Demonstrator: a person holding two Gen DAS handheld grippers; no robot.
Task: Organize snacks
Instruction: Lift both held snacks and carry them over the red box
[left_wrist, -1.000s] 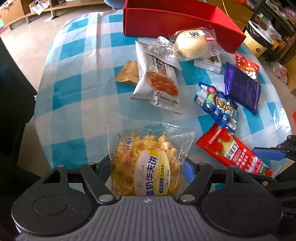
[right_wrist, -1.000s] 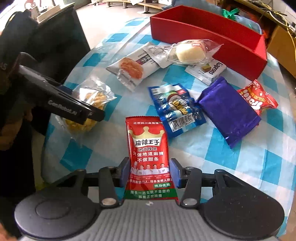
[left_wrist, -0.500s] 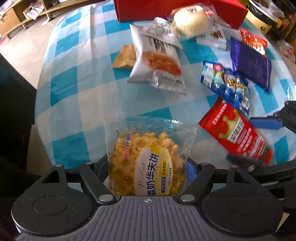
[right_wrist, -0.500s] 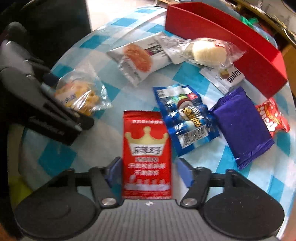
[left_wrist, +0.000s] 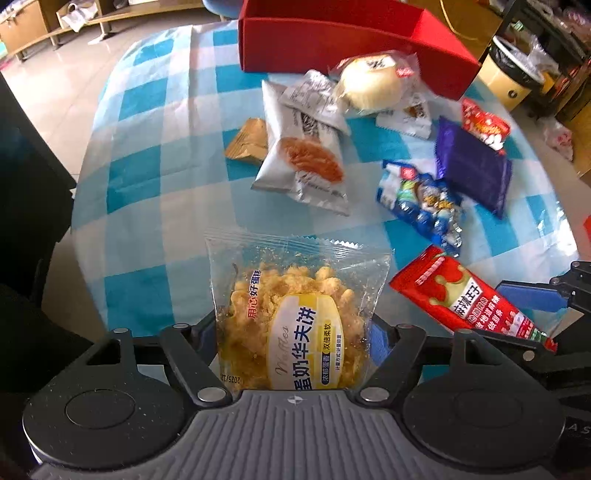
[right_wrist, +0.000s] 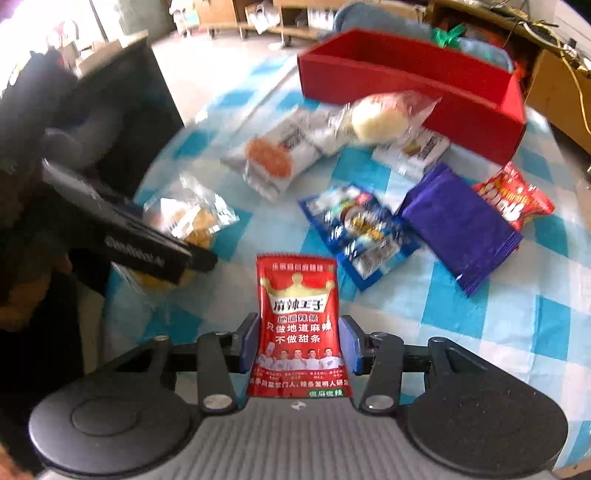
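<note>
Red box: the red box (left_wrist: 354, 40) stands at the far edge of the checked tablecloth (left_wrist: 147, 177), well ahead of both tools; its inside is not visible from either wrist view, so its contents cannot be told.
Left gripper: the left gripper (left_wrist: 293, 332) points steeply down at the table, jaws partly spread and closing, with the clear bag of yellow waffle snack (left_wrist: 295, 314) between its pads and pressed on both sides.
Right gripper: the right gripper (right_wrist: 297, 341) also points steeply down, jaws drawn in as far as the packet allows, pinching the red spicy-strip packet (right_wrist: 299, 317) by its lower half; the packet's top sticks out ahead of the fingers.
Right gripper from the left wrist: it sits just to the right of the left tool, the red packet slanting up and to the left.
Loose snacks ahead of the tools: blue packet (right_wrist: 362, 236), purple packet (right_wrist: 458, 229) and small red bag (right_wrist: 513, 195) lie ahead and to the right of the right gripper; silver packet (left_wrist: 303, 158) and wrapped white bun (left_wrist: 371, 86) lie farther ahead, near the box; a small gold packet (left_wrist: 247, 142) sits just left of the silver one.
</note>
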